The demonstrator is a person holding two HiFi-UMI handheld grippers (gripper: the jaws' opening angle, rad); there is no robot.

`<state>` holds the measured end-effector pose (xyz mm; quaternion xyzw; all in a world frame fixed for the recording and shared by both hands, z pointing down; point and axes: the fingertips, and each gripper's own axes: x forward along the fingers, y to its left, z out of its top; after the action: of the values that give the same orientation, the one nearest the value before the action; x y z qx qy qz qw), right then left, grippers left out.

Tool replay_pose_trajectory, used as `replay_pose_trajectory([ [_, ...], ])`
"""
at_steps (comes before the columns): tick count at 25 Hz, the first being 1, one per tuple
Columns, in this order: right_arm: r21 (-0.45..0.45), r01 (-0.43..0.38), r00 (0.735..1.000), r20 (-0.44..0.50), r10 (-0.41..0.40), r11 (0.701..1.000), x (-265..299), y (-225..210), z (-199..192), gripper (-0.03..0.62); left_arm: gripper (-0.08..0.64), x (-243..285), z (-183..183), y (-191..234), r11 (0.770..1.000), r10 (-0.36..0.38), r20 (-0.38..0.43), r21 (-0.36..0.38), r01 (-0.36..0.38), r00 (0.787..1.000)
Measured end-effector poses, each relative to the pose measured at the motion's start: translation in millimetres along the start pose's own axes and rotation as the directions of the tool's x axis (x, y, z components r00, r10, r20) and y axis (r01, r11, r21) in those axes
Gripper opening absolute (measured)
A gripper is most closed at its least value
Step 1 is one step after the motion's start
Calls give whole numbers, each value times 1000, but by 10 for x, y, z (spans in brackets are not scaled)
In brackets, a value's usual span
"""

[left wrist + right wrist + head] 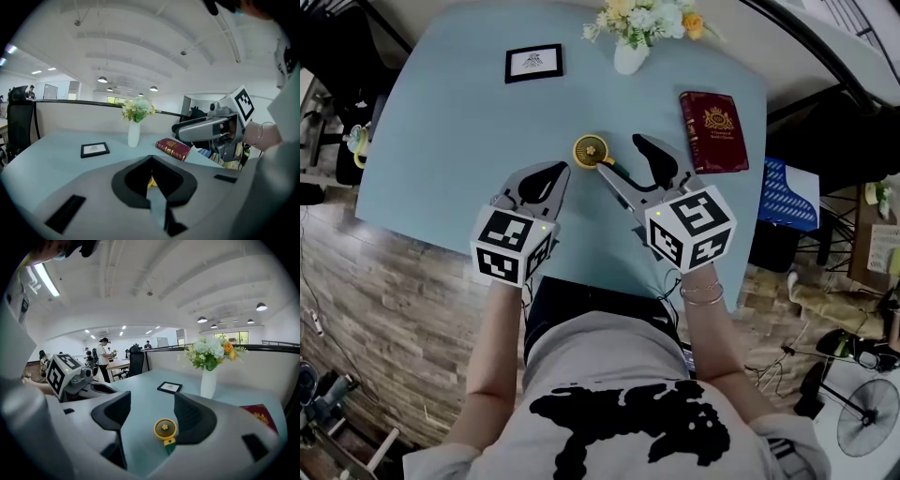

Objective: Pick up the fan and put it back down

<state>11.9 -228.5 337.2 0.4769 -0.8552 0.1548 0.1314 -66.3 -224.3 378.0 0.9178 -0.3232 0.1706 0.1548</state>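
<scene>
The small fan (591, 150) has a round yellow head and a dark green handle, and it lies on the pale blue table (459, 122). My right gripper (619, 156) hangs just above and behind it with its jaws wide apart. In the right gripper view the fan (165, 428) shows in the gap of that gripper (152, 405). The handle's end runs under the right-hand jaw, and neither pad presses on the fan. My left gripper (553, 174) hovers left of the fan with its jaws together. In the left gripper view a sliver of yellow shows behind the left gripper (151, 161).
A white vase of flowers (630, 52) stands at the table's far edge. A black picture frame (533, 63) lies at the far left, and a red book (713, 130) lies to the right of the fan. The table's near edge runs just under both grippers.
</scene>
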Motion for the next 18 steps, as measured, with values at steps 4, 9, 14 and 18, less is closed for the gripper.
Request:
replay_pose_trajectory([
  [4, -2, 2, 999, 41, -2, 1000, -112, 14, 129, 284, 11, -8, 164, -57, 1000, -7, 28, 23, 6, 1000],
  [9, -12, 12, 994, 107, -10, 1000, -266, 33, 274, 259, 11, -45, 323, -224, 999, -35, 70, 29, 33, 997],
  [14, -1, -3, 985, 170, 3, 1000, -439, 102, 352, 207, 11, -90, 384, -375, 997, -68, 89, 35, 65, 994],
  [18, 20, 4, 978, 211, -8, 1000, -561, 94, 391, 150, 11, -91, 462, -437, 996, -88, 108, 43, 84, 990],
])
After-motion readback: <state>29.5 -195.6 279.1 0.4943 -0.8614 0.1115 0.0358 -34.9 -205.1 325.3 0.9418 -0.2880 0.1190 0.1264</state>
